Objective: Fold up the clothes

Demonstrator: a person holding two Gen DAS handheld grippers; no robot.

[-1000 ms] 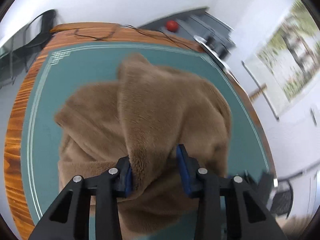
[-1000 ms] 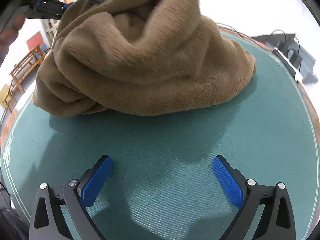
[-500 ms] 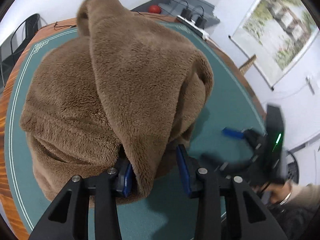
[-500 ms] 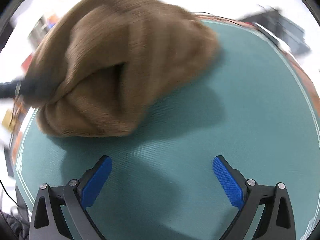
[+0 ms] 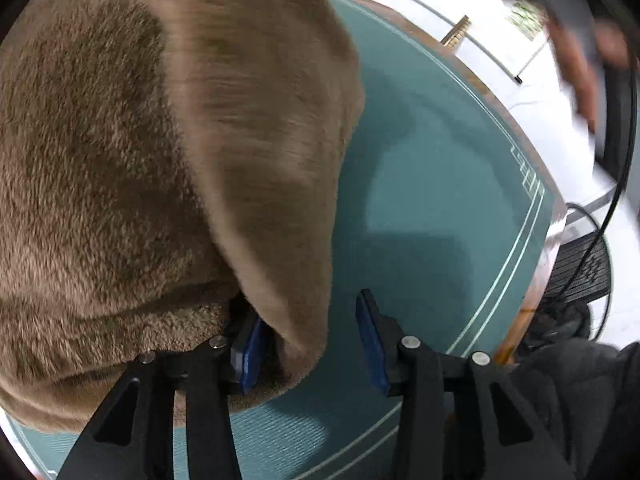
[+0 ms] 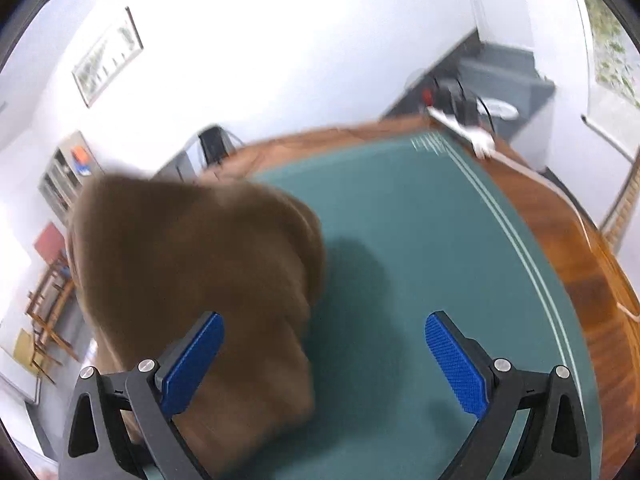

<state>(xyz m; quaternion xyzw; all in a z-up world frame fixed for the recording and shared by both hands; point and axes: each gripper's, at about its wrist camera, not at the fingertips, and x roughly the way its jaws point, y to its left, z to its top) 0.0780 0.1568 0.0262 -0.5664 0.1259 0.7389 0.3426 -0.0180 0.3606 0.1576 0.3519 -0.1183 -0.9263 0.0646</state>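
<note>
Brown fleece garment [image 5: 168,168] fills the frame's left, a fold between the opening left gripper [image 5: 312,344] jaws; right gripper [image 6: 324,360] gapes empty.

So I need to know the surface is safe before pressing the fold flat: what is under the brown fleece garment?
The brown fleece garment lies on the green table mat, bare beside it. Whatever sits directly beneath the pile is covered and cannot be seen.

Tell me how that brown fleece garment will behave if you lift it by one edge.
The brown fleece garment likely flops: it lies in soft rounded folds on the green mat. Its thick pile suggests bulk rather than weight. The fold between the opening left gripper jaws may slip free, with one pad clear of it.
</note>
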